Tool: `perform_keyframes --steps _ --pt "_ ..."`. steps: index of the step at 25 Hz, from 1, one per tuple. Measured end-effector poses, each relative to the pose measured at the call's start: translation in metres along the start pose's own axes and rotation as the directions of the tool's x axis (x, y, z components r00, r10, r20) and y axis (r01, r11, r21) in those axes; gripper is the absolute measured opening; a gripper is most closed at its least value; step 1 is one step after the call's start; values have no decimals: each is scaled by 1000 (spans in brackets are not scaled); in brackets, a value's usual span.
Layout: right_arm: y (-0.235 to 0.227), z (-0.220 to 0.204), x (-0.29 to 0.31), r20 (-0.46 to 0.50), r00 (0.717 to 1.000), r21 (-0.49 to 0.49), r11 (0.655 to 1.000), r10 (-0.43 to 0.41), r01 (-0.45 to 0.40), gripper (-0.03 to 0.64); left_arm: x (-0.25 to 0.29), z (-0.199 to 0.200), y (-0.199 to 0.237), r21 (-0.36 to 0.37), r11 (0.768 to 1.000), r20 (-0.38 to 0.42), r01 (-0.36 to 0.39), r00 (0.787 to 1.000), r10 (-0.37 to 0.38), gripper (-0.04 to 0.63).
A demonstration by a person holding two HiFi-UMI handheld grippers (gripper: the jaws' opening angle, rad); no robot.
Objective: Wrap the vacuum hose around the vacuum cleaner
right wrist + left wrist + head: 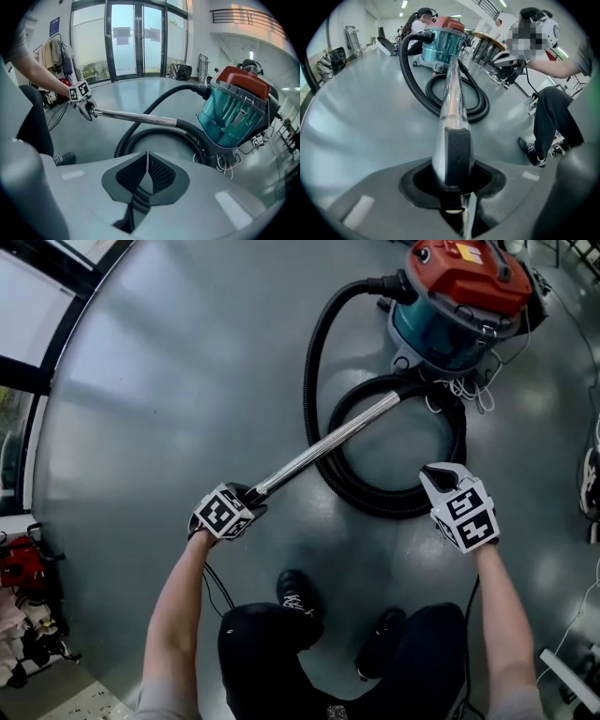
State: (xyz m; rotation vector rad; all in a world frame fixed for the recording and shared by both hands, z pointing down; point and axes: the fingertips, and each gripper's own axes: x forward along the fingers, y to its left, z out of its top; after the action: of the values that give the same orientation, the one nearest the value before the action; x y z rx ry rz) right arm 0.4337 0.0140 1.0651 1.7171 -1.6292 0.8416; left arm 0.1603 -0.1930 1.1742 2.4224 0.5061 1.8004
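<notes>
Large lobby-like hall, indicated by glass entrance doors (126, 40), polished grey floor (187, 381), balcony railing (243, 18), clothes rack (51, 54).

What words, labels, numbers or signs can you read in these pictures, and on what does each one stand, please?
No text can be read anywhere.
Yellow-and-white label on the vacuum cleaner lid: too small to read.
Sheets on the glass doors: blurred.
Blue sign left of those doors: too small to read.
Left marker cube and right marker cube: square patterns only, no letters.
</notes>
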Motion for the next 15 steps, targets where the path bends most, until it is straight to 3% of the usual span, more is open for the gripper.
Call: perform_keyframes --steps 4,10,15 --pt "-10 -6 38 14 1000 -34 999 -2 2 35 30 0 36 49 994 10 -101 995 101 158" --pt "-16 -6 88 32 999 -86 996 8 -5 35 68 -7 81 121 962 18 -243 970 243 158" --pt "-8 -1 136 23 998 -130 990 60 -56 84 92 -12 95 152 949 10 -276 961 278 153"
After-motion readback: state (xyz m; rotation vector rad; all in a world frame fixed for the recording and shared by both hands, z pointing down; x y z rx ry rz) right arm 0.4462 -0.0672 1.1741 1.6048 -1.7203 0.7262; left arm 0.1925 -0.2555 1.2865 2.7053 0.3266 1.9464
